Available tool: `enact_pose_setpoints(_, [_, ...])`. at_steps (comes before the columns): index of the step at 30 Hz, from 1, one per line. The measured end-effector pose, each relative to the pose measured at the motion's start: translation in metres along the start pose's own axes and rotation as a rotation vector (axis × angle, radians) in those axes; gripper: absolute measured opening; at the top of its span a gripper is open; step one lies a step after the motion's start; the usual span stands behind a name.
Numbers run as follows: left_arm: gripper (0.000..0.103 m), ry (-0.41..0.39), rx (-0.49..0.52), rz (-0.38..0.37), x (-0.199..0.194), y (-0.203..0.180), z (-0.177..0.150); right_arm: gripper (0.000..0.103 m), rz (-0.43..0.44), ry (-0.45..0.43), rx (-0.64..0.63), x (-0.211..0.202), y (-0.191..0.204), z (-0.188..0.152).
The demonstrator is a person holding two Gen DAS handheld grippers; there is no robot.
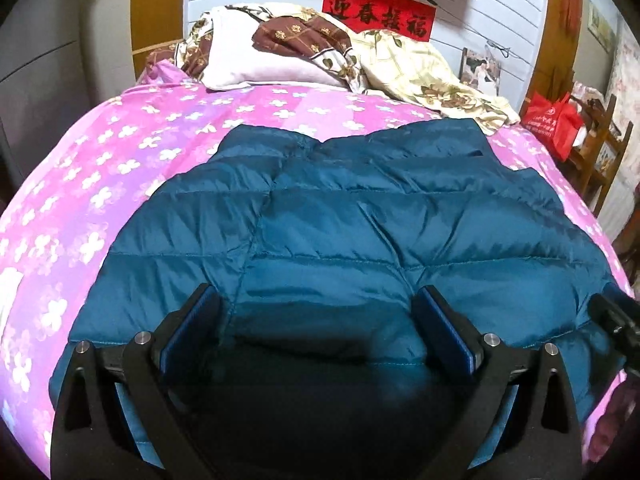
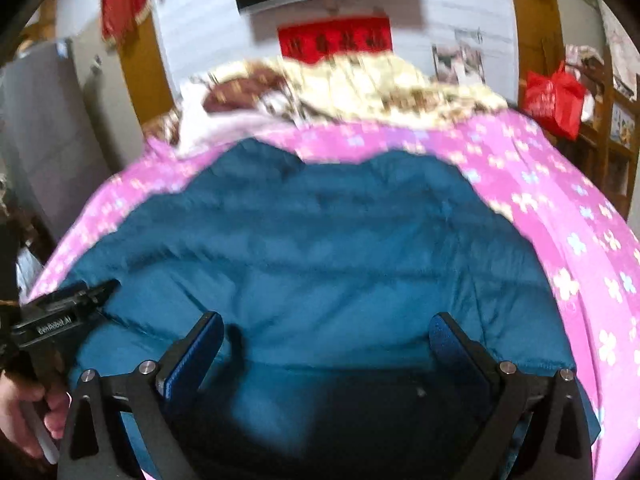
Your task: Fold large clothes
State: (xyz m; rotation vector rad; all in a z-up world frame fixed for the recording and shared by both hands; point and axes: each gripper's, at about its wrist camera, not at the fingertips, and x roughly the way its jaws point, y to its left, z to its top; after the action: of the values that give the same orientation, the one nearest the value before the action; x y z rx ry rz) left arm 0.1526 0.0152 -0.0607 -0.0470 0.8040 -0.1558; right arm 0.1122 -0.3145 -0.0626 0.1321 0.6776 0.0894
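A teal quilted down jacket (image 1: 340, 216) lies spread flat on the pink flowered bedspread (image 1: 120, 152), collar end toward the pillows. My left gripper (image 1: 318, 300) is open and empty, hovering over the jacket's near part. My right gripper (image 2: 326, 326) is open and empty too, over the jacket (image 2: 320, 240) near its near hem; this view is motion-blurred. The left gripper's body (image 2: 60, 316) shows at the left edge of the right wrist view, and the right gripper's body (image 1: 616, 320) shows at the right edge of the left wrist view.
A crumpled floral quilt and pillow (image 1: 320, 52) lie at the head of the bed. A red bag (image 1: 556, 120) sits on wooden furniture to the right. A grey wardrobe (image 1: 36, 60) stands left. The bedspread (image 2: 560, 208) extends on both sides.
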Motion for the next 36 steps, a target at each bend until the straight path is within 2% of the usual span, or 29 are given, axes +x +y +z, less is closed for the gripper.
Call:
enact_pose_setpoints(2, [0.100,0.044,0.004,-0.012,0.011,0.001,-0.003,0.103,0.015,0.028,-0.007,0.008,0.004,-0.001])
enact_pose_setpoints(3, [0.100,0.042,0.005,-0.013,0.011,0.002,-0.002,0.103,0.013,0.074,-0.008,0.019,0.006,-0.004])
enact_pose_setpoints(5, [0.100,0.039,0.004,-0.006,0.006,0.004,0.003,0.103,-0.017,0.061,-0.036,0.023,0.010,-0.009])
enact_pose_setpoints(8, [0.100,-0.056,-0.007,0.046,-0.012,0.021,0.021,0.103,-0.026,0.072,-0.033,0.025,0.011,-0.007])
enact_pose_setpoints(10, [0.100,-0.087,-0.075,0.049,-0.017,0.051,0.037,0.103,-0.020,0.071,-0.030,0.024,0.009,-0.008])
enact_pose_setpoints(11, [0.100,-0.073,-0.110,0.033,-0.014,0.067,0.042,0.103,-0.019,0.071,-0.036,0.023,0.009,-0.009])
enact_pose_setpoints(13, [0.100,0.019,-0.213,-0.005,0.009,0.105,0.049,0.103,-0.017,0.071,-0.045,0.023,0.009,-0.010])
enact_pose_setpoints(15, [0.100,0.093,-0.330,-0.074,0.032,0.140,0.050,0.103,-0.016,0.071,-0.047,0.022,0.010,-0.010])
enact_pose_setpoints(17, [0.099,0.143,-0.419,-0.120,0.047,0.162,0.049,0.103,-0.017,0.075,-0.045,0.022,0.011,-0.011])
enact_pose_setpoints(19, [0.099,0.222,-0.490,-0.217,0.068,0.176,0.044,0.103,-0.017,0.077,-0.042,0.021,0.011,-0.010])
enact_pose_setpoints(20, [0.100,0.230,-0.503,-0.246,0.074,0.178,0.043,0.103,-0.017,0.078,-0.041,0.021,0.011,-0.010])
enact_pose_setpoints(22, [0.101,0.244,-0.456,-0.229,0.075,0.173,0.047,0.103,-0.016,0.079,-0.044,0.021,0.011,-0.010])
enact_pose_setpoints(24, [0.101,0.240,-0.393,-0.247,0.076,0.161,0.049,0.103,-0.015,0.083,-0.044,0.021,0.011,-0.010])
enact_pose_setpoints(26, [0.101,0.254,-0.305,-0.306,0.077,0.144,0.050,0.103,-0.015,0.085,-0.043,0.022,0.011,-0.010])
enact_pose_setpoints(28, [0.101,0.241,-0.247,-0.297,0.076,0.135,0.048,0.103,-0.017,0.088,-0.044,0.022,0.011,-0.010])
enact_pose_setpoints(30, [0.100,0.230,-0.229,-0.322,0.076,0.135,0.046,0.103,-0.017,0.089,-0.044,0.022,0.011,-0.010])
enact_pose_setpoints(32, [0.091,0.211,-0.225,-0.311,0.074,0.135,0.046,0.103,-0.015,0.089,-0.047,0.022,0.011,-0.010])
enact_pose_setpoints(34, [0.072,0.191,-0.205,-0.300,0.073,0.135,0.045,0.103,-0.002,0.099,-0.050,0.021,0.010,-0.008])
enact_pose_setpoints(36, [0.059,0.164,-0.179,-0.267,0.068,0.129,0.044,0.103,0.008,0.107,-0.047,0.014,0.003,-0.003])
